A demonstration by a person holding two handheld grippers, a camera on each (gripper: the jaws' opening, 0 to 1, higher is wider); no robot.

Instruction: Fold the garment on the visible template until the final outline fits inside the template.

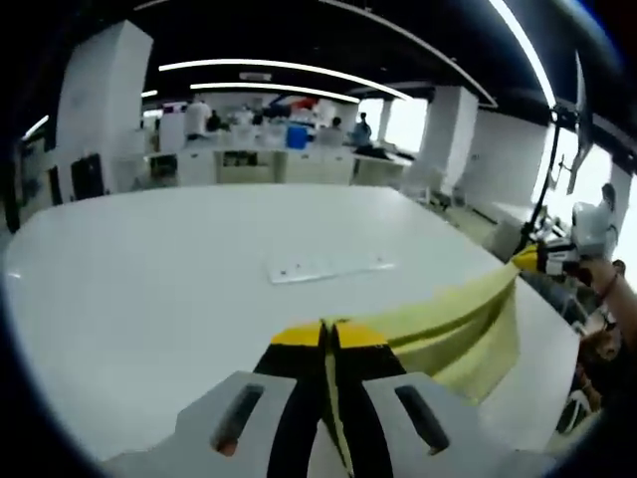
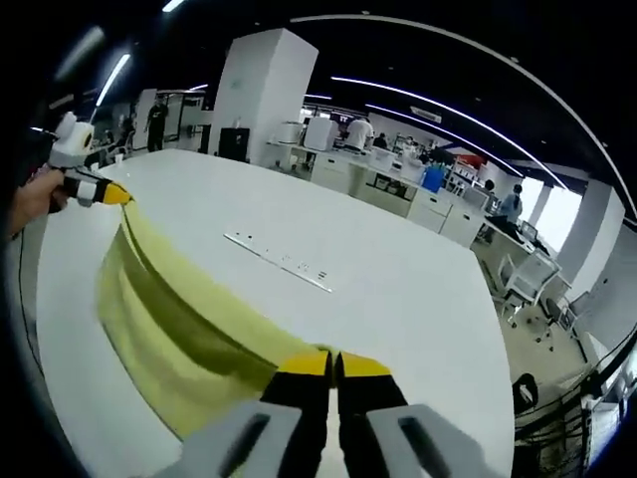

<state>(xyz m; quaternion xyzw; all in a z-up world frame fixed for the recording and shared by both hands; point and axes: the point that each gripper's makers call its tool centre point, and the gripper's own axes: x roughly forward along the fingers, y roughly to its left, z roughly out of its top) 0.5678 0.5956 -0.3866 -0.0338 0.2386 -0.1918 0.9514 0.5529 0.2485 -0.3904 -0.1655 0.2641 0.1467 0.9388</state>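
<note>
Tension runs along the yellow garment (image 2: 179, 329), stretched taut above the white table (image 2: 378, 279) between the left gripper (image 1: 327, 339) and right gripper (image 2: 333, 366), each pinched closed on one end, likely to square it for folding.

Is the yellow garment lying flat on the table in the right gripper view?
No: the garment hangs stretched in the air between the right tool and the left tool, above the table.
</note>
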